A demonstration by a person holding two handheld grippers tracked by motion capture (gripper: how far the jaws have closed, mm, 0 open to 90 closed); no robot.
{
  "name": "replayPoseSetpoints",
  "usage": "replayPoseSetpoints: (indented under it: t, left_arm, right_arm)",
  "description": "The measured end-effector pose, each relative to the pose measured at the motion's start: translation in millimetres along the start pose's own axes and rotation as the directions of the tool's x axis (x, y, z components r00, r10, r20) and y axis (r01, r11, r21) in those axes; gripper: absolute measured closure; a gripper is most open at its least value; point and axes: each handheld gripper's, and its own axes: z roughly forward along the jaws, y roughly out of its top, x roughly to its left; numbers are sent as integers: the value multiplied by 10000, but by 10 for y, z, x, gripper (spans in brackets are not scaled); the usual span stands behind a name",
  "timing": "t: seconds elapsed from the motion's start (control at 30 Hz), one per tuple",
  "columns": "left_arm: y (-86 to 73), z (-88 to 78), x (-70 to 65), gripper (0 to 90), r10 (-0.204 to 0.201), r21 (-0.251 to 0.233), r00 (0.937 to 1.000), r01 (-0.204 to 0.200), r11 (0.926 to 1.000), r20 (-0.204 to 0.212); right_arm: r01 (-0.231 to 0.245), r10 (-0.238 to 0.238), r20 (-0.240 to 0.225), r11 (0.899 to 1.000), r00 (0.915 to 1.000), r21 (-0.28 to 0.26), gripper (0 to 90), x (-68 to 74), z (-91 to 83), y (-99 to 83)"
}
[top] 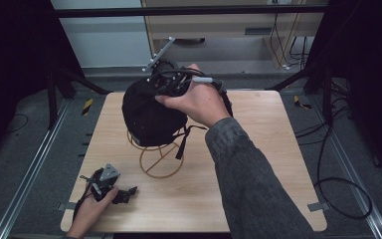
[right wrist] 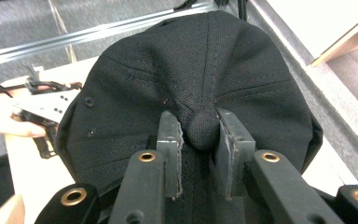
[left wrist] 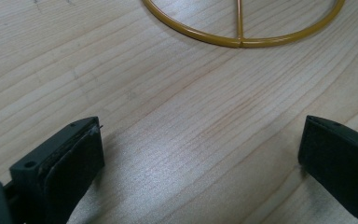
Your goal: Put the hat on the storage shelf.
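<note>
A black cap (top: pixel 146 117) hangs over a yellow wire stand (top: pixel 158 167) near the middle of the wooden table (top: pixel 258 164). My right gripper (top: pixel 155 89) comes down on the cap's crown from the far side. In the right gripper view its pads (right wrist: pixel 170 140) are shut on the cap's top button (right wrist: pixel 203 127), with the cap (right wrist: pixel 191 65) spreading beyond. My left gripper (top: pixel 128 193) lies low at the table's near left corner. In the left gripper view it (left wrist: pixel 200 144) stands open over bare wood, the stand's base ring (left wrist: pixel 191 32) ahead of it.
A strap (top: pixel 183 142) dangles from the cap beside the stand. Metal rails (top: pixel 35 164) run along both sides of the table, and cables (top: pixel 345 194) lie on the grey floor at the right. Dark frame posts stand at the far corners.
</note>
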Motion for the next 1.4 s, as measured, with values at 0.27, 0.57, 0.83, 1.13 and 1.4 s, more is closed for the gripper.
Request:
replayPoseSetpoints:
  t: [0.27, 0.57, 0.83, 1.13, 1.4]
  left_arm:
    - [0, 0, 0, 0, -3, 1, 10000, 3, 10000, 6]
    - [0, 1, -1, 0, -14, -12, 10000, 14, 10000, 10]
    - [0, 1, -1, 0, -15, -10, 10000, 15, 10000, 10]
    - [0, 1, -1, 0, -15, -9, 10000, 15, 10000, 13]
    - [0, 1, -1, 0, -14, -13, 10000, 14, 10000, 10]
  right_arm:
    - [-5, 6, -25, 9995, 10000, 305, 732, -19, 129, 37]
    - [279, -276, -66, 9976, 9996, 641, 731, 52, 244, 133]
    - [330, -320, -133, 9963, 9994, 796, 730, 81, 326, 146]
    - [359, -347, -157, 9961, 9993, 807, 726, 96, 420, 144]
    - [359, -344, -213, 9966, 9992, 744, 724, 113, 471, 125]
